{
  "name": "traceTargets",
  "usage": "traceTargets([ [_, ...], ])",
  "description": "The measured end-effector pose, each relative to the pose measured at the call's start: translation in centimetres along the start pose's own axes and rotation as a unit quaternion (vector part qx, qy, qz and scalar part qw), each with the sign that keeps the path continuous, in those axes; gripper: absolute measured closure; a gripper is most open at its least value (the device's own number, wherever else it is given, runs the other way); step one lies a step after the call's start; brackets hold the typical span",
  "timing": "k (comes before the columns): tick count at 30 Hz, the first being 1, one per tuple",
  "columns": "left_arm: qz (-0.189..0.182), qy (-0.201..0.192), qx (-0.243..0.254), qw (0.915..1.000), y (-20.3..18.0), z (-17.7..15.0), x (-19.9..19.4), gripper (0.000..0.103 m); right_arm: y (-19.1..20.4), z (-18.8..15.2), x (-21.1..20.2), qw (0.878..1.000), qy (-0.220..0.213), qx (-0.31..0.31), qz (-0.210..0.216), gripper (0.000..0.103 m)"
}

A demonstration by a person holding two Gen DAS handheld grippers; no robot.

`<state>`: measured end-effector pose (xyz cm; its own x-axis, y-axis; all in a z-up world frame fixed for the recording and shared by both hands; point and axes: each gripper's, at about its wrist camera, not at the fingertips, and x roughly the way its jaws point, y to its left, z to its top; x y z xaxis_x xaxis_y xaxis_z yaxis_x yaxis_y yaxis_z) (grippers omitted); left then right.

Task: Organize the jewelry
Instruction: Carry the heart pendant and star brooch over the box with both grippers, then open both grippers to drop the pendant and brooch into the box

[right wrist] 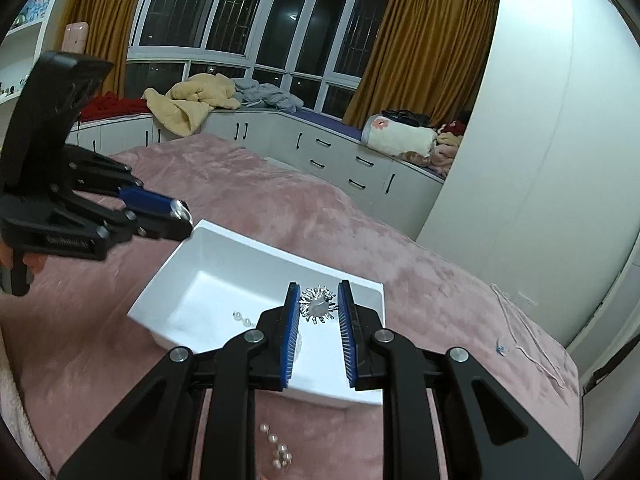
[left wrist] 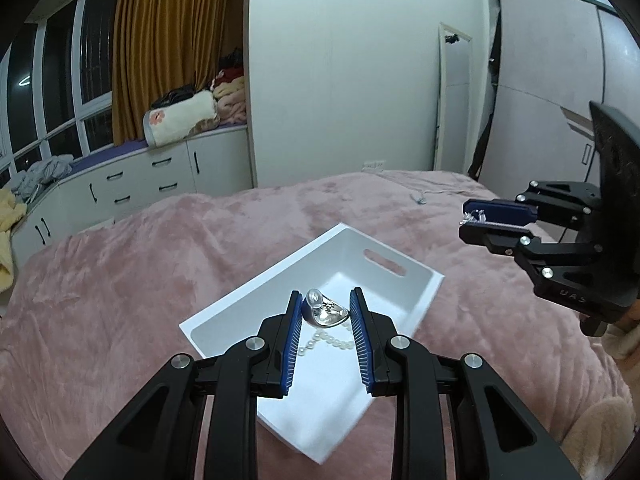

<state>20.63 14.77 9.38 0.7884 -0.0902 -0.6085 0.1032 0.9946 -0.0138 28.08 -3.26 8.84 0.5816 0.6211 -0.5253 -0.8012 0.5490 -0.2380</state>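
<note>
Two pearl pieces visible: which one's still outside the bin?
The pearl strand lying on the pink blanket, just in front of the white bin. The other pearls already rest on the bin floor.

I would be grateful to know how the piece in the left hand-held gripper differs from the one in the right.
The left hand-held gripper holds a smooth, rounded silver ring; the right hand-held gripper holds a spiky, radiating brooch. The ring is one solid band, the brooch many thin prongs. Both are silvery, pinched at the fingertips above the white bin.
</note>
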Motion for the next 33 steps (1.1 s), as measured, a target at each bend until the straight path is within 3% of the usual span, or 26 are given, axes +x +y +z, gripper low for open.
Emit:
traceTargets([
  [8, 0.005, 0.047, -0.004, 0.9989, 1.4, 0.2, 6.1, 0.074, -0.9, 1.0, 5.9, 0.999, 0.025, 0.034, 0.030, 0.083],
  [15, 0.010, 0.091, -0.014, 0.9957, 2.5, -1.6, 10.3, 0.074, -0.5, -0.8, 10.2, 0.995, 0.067, 0.060, 0.050, 0.083],
  [24, 0.012, 0.112, -0.017, 0.9935, 3.6, -3.5, 12.2, 0.073, 0.1, -2.9, 12.7, 0.991, 0.091, 0.082, 0.061, 0.083],
  [28, 0.009, 0.110, -0.022, 0.9936, 3.9, -3.7, 12.3, 0.067, 0.3, -3.1, 12.7, 0.991, 0.091, 0.080, 0.058, 0.082],
  [30, 0.009, 0.109, -0.023, 0.9937, 3.9, -3.7, 12.2, 0.063, 0.4, -3.0, 12.6, 0.991, 0.090, 0.078, 0.059, 0.080],
  [33, 0.012, 0.104, -0.022, 0.9943, 3.8, -3.7, 12.0, 0.056, 0.4, -3.0, 12.3, 0.991, 0.086, 0.081, 0.059, 0.066],
])
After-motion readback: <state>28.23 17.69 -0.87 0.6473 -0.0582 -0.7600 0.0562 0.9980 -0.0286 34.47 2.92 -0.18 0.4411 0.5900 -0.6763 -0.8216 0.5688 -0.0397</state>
